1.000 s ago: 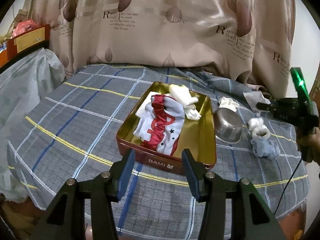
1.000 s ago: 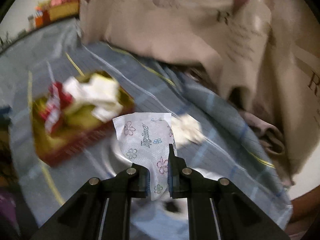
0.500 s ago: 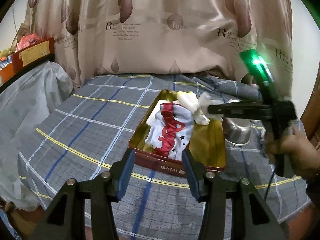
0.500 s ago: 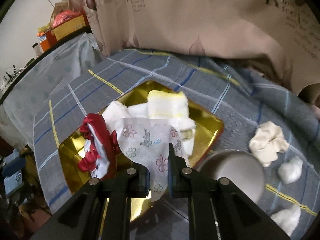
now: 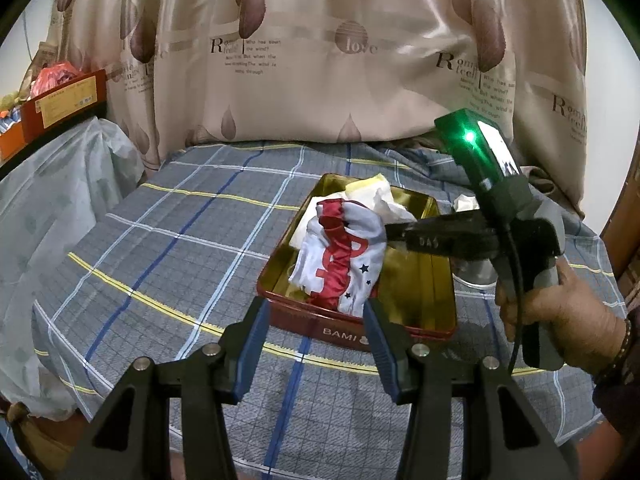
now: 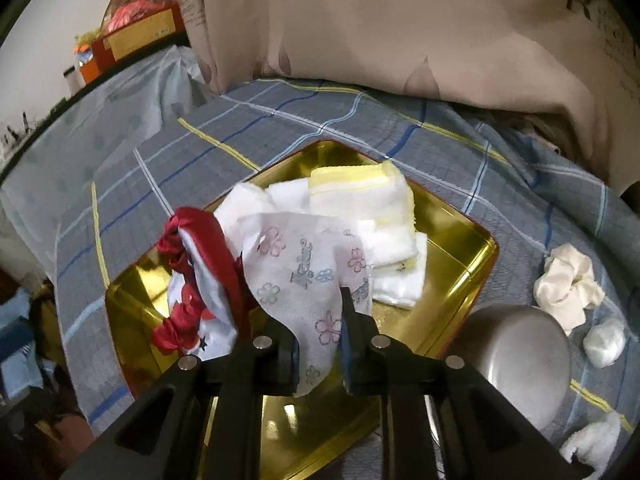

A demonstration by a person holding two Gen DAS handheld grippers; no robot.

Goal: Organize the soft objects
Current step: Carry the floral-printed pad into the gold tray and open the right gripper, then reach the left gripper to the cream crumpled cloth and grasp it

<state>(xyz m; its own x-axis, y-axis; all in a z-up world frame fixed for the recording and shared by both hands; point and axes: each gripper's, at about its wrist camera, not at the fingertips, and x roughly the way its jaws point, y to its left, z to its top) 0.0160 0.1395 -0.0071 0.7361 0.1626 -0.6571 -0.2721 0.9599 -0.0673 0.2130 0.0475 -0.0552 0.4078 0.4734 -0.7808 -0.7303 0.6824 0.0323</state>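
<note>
A gold tin tray with a red outer wall sits on the plaid bedspread. Inside lie a red-and-white starred cloth and a yellow-edged white towel. My right gripper hovers low over the tray, and its jaws are opening. A floral-print tissue pack is still between the pads, and its far end droops onto the red-and-white cloth and the towel. In the left wrist view the right gripper reaches in from the right. My left gripper stands open in front of the tray, with nothing between its fingers.
An upturned steel bowl stands just right of the tray. Beyond it lie a cream scrunched cloth and white cotton wads. A person's hand holds the right gripper's handle. A beige curtain hangs behind, and an orange box sits far left.
The right gripper carried the floral pack leftward and down from beside the bowl to over the tray. Its jaws have parted slightly. The left gripper has stayed where it was.
</note>
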